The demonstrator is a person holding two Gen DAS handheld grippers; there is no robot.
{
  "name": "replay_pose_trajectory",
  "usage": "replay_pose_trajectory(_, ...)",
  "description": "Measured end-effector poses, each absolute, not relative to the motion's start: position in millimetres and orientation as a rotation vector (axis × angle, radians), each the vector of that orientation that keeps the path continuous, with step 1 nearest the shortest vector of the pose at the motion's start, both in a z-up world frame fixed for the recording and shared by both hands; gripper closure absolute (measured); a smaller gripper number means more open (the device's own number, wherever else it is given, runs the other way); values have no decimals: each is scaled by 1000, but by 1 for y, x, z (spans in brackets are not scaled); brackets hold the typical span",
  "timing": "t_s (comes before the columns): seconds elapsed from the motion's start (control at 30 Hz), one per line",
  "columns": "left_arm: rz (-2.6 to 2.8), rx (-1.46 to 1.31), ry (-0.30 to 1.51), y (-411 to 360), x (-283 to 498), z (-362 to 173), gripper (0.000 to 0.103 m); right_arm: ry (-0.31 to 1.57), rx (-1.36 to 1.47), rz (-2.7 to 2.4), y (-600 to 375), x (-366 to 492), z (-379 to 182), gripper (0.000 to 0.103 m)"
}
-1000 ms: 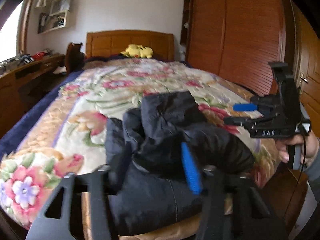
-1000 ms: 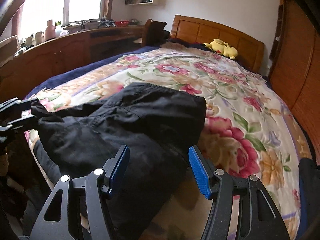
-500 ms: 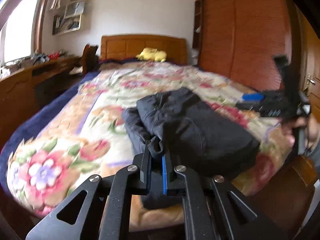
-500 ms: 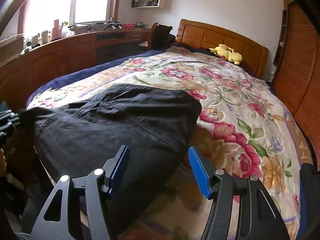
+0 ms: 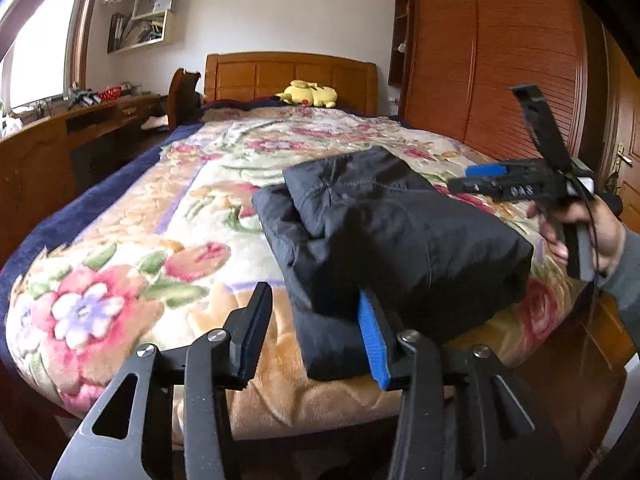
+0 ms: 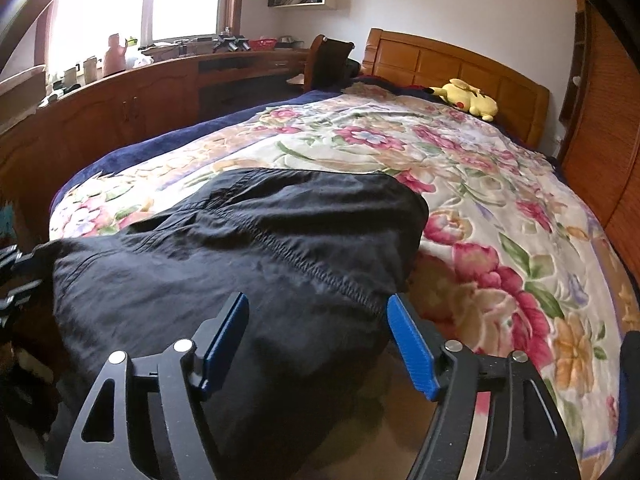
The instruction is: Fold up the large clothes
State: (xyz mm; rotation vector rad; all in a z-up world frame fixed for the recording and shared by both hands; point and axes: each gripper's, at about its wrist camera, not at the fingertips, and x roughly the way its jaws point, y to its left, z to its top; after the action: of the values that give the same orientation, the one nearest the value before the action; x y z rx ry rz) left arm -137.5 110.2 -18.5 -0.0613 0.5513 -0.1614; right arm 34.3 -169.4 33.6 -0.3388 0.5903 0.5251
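Note:
A black garment [image 5: 400, 236] lies folded in a thick bundle at the foot of the bed, on the floral blanket [image 5: 140, 248]. My left gripper [image 5: 316, 336] is open at the bundle's near left corner, holding nothing. My right gripper [image 6: 318, 340] is open and empty just above the garment's [image 6: 248, 248] near edge. It also shows in the left wrist view [image 5: 488, 178], held in a hand to the right of the bundle. A dark shape at the left edge of the right wrist view may be the left gripper; it is too cut off to tell.
A yellow plush toy [image 5: 308, 94] lies by the wooden headboard [image 5: 288, 76]. A long wooden desk [image 6: 140, 92] runs along the left wall under the window. A wooden wardrobe [image 5: 492, 60] stands to the right of the bed.
My left gripper, shut on the garment's edge half a second ago, has opened and let it go. The bundle now lies flatter and neater. My right gripper stays open.

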Motion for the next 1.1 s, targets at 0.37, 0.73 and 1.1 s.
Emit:
replay_pose_trajectory(0.37, -183, -135, 625, 122, -108, -62, 52, 634, -351, 465, -159, 119, 19, 22)
replay_pose_trajectory(0.73, -195, -144, 621, 122, -102, -71, 54, 706, -242, 447, -159, 180, -6, 5)
replay_pose_trajectory(1.1, -211, -182, 634, 118, -101, -71, 66, 899, -92, 582, -160, 211, -33, 7)
